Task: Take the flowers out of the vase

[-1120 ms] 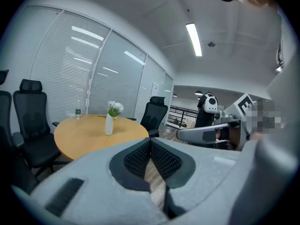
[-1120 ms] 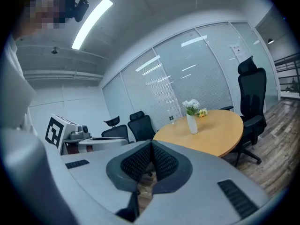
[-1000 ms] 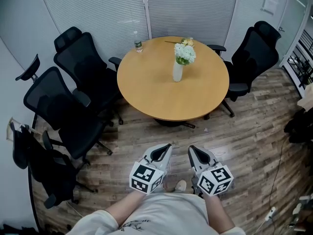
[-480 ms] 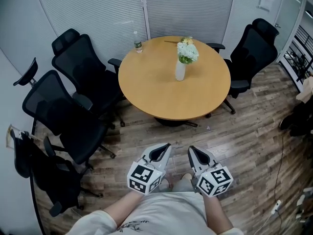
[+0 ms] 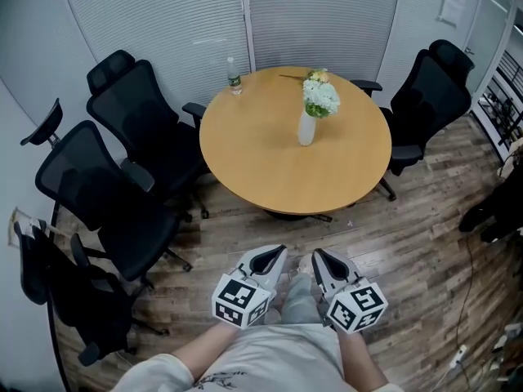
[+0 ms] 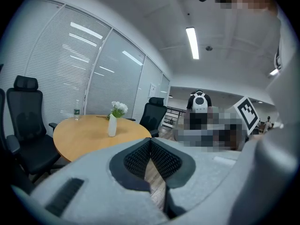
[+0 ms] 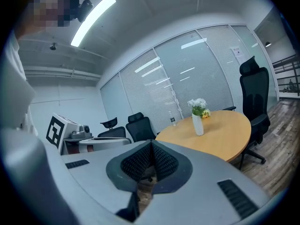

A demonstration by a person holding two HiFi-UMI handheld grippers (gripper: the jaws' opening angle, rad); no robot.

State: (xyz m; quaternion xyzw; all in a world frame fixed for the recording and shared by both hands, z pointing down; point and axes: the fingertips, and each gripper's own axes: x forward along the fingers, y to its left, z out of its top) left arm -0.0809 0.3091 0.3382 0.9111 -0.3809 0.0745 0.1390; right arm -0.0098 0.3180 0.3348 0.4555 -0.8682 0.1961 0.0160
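Position of flowers [image 5: 320, 96] relative to grippers: well ahead, across open wooden floor [image 5: 392, 243], standing in a white vase [image 5: 306, 129] on the round table [image 5: 261, 170]. The vase sits past the table's middle, toward the far right part of the top. It is upright, its long axis vertical, with the white blooms bunched above the mouth. A yellowish sprig shows just behind the bunch; it cannot be told whether it lies on the table or belongs to the bunch.

Left gripper [image 5: 276, 251]: jaws together, nothing between the pads, held low in front of the person's body. Right gripper [image 5: 319, 254]: jaws likewise together and empty, just beside the left, pointing toward the table. Both are well apart from the vase. In the head view the vase lies almost straight ahead of the right gripper, so the right hand is judged marginally nearer.

Surroundings: a small bottle [image 5: 235, 77] stands near the far left edge of the table, apart from the vase. Two black office chairs [image 5: 135, 113] stand at the table's left, another [image 5: 429, 96] at its right. The near edge of the table has no chair before it, so the approach looks unobstructed.

Assessment: the task is not begun. The reach must cross most of the tabletop, and jaws must part before the stems can be taken from above the rim. A sideways pull risks tipping the narrow vase.
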